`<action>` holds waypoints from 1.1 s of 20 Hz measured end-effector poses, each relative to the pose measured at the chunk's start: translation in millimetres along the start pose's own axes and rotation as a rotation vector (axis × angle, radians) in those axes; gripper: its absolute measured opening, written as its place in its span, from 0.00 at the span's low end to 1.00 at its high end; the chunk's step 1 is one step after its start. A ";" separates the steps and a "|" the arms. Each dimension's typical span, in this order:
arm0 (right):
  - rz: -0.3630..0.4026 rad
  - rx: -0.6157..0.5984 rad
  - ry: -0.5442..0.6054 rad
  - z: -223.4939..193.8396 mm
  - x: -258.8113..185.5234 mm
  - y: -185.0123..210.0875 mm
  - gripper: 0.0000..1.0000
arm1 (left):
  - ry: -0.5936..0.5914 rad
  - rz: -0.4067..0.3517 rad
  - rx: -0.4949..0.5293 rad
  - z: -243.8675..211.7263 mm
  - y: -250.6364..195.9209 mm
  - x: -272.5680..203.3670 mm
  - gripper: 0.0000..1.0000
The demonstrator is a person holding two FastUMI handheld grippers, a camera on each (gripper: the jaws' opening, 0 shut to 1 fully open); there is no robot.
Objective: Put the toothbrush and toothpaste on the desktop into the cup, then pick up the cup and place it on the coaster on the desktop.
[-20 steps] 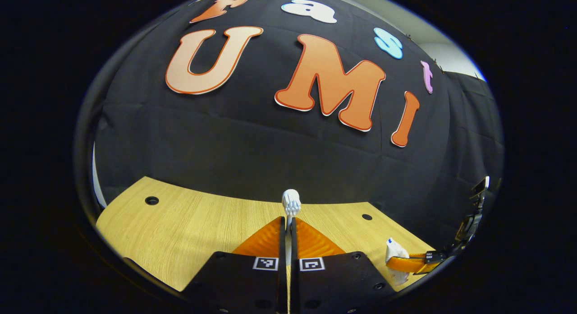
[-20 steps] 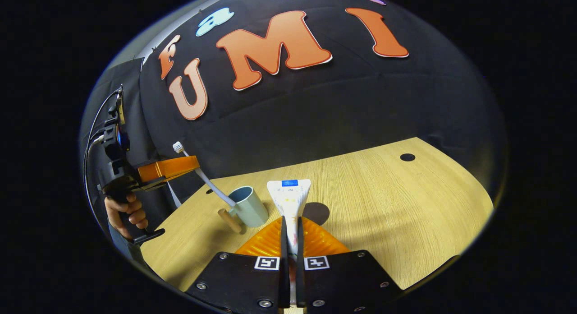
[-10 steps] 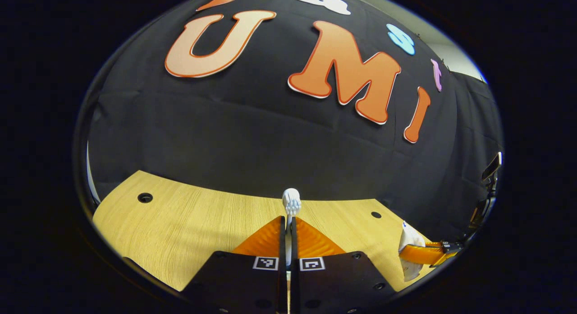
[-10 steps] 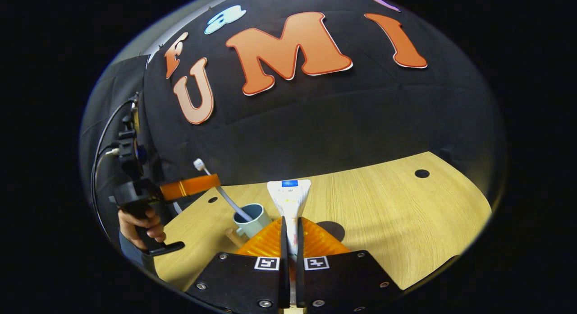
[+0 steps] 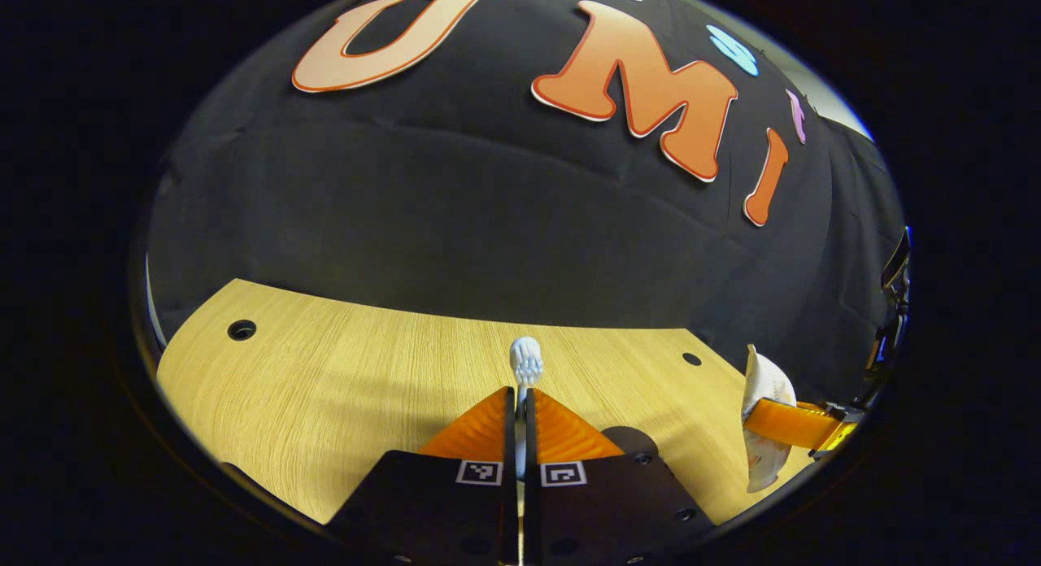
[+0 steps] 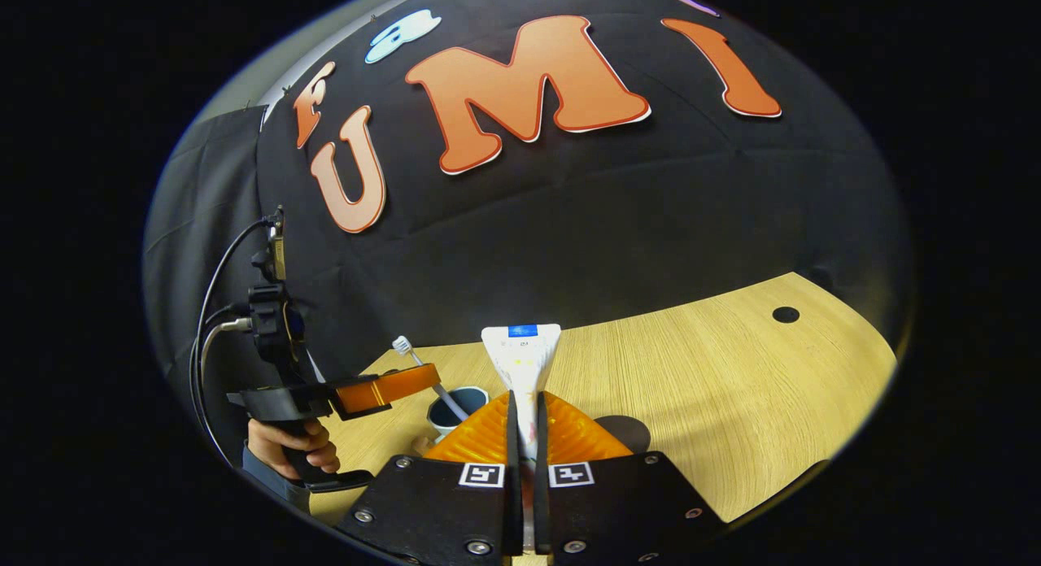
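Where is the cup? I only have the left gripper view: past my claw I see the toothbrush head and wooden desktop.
Observer: In the right gripper view, the pale blue round cup stands on the light wooden desktop, directly under your left claw.
Operator: Is the handle end over the opening?
Observer: Yes. The white toothbrush slants down from your claw, and its lower end appears to be already inside the cup's rim.
Operator: How close is the toothpaste?
Observer: The white flat toothpaste tube is clamped in the right claw, flat crimped end forward, just to the right of the cup.
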State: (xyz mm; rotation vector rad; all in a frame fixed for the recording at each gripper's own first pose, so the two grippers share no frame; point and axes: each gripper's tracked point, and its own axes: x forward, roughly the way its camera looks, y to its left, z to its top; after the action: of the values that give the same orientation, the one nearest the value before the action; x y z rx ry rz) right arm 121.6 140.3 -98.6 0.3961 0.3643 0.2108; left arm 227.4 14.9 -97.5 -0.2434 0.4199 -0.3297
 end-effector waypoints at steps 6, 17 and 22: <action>0.041 -0.038 -0.041 5.6 1.3 5.1 0.05 | 0.002 0.023 0.011 -4.0 5.5 3.5 0.03; 0.130 -0.102 -0.127 16.4 21.5 18.8 0.05 | 0.017 0.017 0.069 -29.4 8.8 -36.7 0.89; 0.179 -0.130 -0.289 26.4 25.2 22.0 0.05 | -0.008 0.048 0.075 -32.8 8.0 -64.9 0.97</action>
State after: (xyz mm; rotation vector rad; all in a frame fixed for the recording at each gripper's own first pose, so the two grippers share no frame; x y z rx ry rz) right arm 151.9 158.0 -74.5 0.3247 0.0294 0.3453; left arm 159.3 40.4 -105.7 -0.1614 0.4043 -0.2971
